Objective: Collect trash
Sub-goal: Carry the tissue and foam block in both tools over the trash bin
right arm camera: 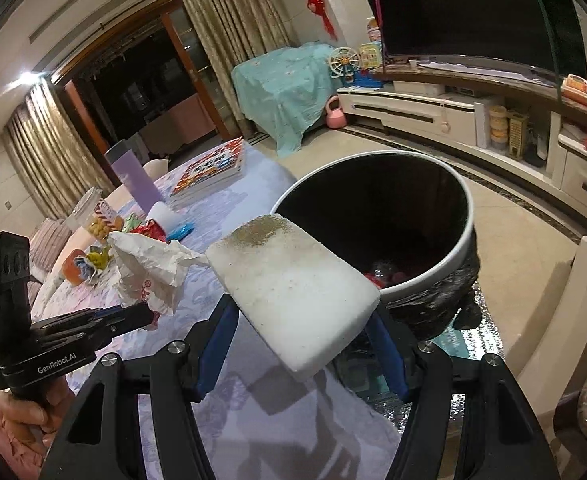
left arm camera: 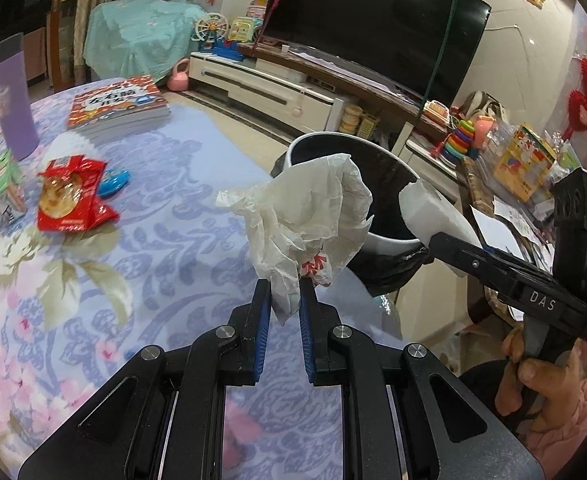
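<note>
Worktop (left arm camera: 165, 248) under a lilac floral cloth, in a living room with a dark television (left arm camera: 377, 20) on a long cabinet. From the left lie a purple tumbler (left arm camera: 11, 96), a red snack wrapper (left arm camera: 73, 194) and a book (left arm camera: 119, 104). The left claw (left arm camera: 285, 304) is clenched on crumpled white paper (left arm camera: 313, 208). The right claw (right arm camera: 301, 344) grips a speckled white foam block (right arm camera: 293, 284) beside the black-lined bin (right arm camera: 469, 232).

The left hand-held gripper (left arm camera: 285, 300) reaches forward with its blue-padded fingers (left arm camera: 263, 308) pinched nearly together on what they hold. The right hand-held gripper (right arm camera: 303, 332), off to its right, has its fingers (right arm camera: 217, 344) spread wide, clamped on their load. A bare hand (left arm camera: 533, 376) grips its handle.
</note>
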A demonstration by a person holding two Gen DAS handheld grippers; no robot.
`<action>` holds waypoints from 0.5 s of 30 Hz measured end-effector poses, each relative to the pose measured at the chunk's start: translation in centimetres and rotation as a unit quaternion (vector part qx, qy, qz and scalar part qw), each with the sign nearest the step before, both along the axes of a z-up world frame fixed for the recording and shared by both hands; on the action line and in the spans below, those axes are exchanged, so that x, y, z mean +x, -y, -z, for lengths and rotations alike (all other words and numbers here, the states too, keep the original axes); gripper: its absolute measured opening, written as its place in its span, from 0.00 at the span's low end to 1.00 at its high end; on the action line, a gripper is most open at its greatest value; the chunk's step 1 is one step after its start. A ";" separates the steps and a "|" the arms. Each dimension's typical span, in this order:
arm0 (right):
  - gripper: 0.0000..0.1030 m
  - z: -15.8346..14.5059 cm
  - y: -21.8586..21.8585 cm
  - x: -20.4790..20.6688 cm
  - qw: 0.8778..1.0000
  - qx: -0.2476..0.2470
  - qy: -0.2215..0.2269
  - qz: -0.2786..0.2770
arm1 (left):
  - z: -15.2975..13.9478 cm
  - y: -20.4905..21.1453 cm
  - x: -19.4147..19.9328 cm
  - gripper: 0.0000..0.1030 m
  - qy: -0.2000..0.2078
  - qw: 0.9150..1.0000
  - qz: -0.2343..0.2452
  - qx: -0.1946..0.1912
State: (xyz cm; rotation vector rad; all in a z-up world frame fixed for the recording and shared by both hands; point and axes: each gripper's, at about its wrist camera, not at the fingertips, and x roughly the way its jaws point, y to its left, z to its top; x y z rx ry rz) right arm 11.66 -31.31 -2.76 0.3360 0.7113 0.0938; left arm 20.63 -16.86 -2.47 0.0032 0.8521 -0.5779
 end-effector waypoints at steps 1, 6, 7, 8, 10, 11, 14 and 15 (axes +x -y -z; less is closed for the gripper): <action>0.65 0.0 0.2 0.1 1.000 0.000 0.000 0.002 | -0.1 0.3 0.1 0.13 0.001 1.000 0.001 0.001; 0.66 0.0 1.6 0.7 1.000 -0.003 -0.005 0.011 | -0.4 2.0 0.9 0.13 0.005 1.000 0.013 0.009; 0.66 0.1 1.7 0.9 1.000 -0.003 -0.006 0.012 | -0.5 2.3 1.1 0.13 0.006 1.000 0.015 0.011; 0.66 0.1 2.1 1.1 1.000 -0.003 -0.009 0.016 | -0.5 2.7 1.3 0.13 0.007 1.000 0.017 0.012; 0.66 0.1 2.6 1.4 1.000 -0.002 -0.010 0.019 | -0.7 3.2 1.6 0.13 0.009 1.000 0.020 0.014; 0.66 0.0 2.9 1.5 1.000 -0.001 -0.010 0.022 | -0.8 3.6 1.8 0.13 0.010 1.000 0.022 0.015; 0.66 -0.2 3.5 1.8 1.000 -0.004 -0.008 0.028 | -1.0 4.4 2.4 0.13 0.012 0.999 0.025 0.016; 0.66 -0.3 3.7 2.0 1.000 -0.005 -0.008 0.029 | -1.1 4.7 2.5 0.13 0.013 0.999 0.026 0.017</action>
